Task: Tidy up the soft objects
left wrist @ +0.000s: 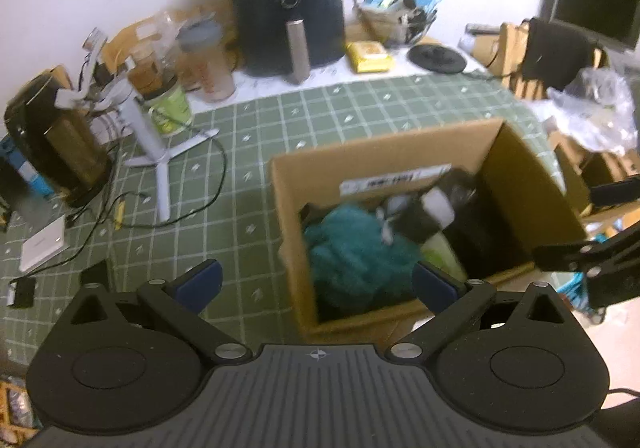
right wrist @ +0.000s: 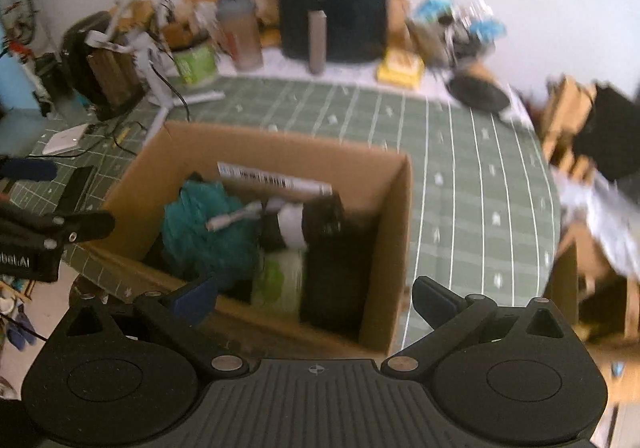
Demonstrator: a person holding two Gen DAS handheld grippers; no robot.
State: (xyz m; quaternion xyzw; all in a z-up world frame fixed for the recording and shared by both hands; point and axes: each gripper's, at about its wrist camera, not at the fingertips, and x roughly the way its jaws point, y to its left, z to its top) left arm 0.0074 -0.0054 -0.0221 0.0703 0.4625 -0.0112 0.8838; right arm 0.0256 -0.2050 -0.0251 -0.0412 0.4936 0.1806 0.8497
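Observation:
An open cardboard box (left wrist: 384, 151) stands on the green checked tablecloth; it also shows in the right wrist view (right wrist: 280, 143). Inside lie a teal fluffy bundle (left wrist: 352, 248) (right wrist: 208, 228), a black-and-white soft item (left wrist: 432, 211) (right wrist: 296, 224), a dark cloth (right wrist: 336, 272) and a pale green piece (right wrist: 280, 280). My left gripper (left wrist: 316, 284) is open and empty above the box's near left corner. My right gripper (right wrist: 316, 296) is open and empty above the box's near edge. The other gripper shows at each view's side.
A black air fryer (left wrist: 288, 3) stands at the back by the wall. A white tripod (left wrist: 156, 143), cables, jars and a dark kettle (left wrist: 52, 143) crowd the left. A chair and plastic bags (left wrist: 592, 103) sit to the right, off the table edge.

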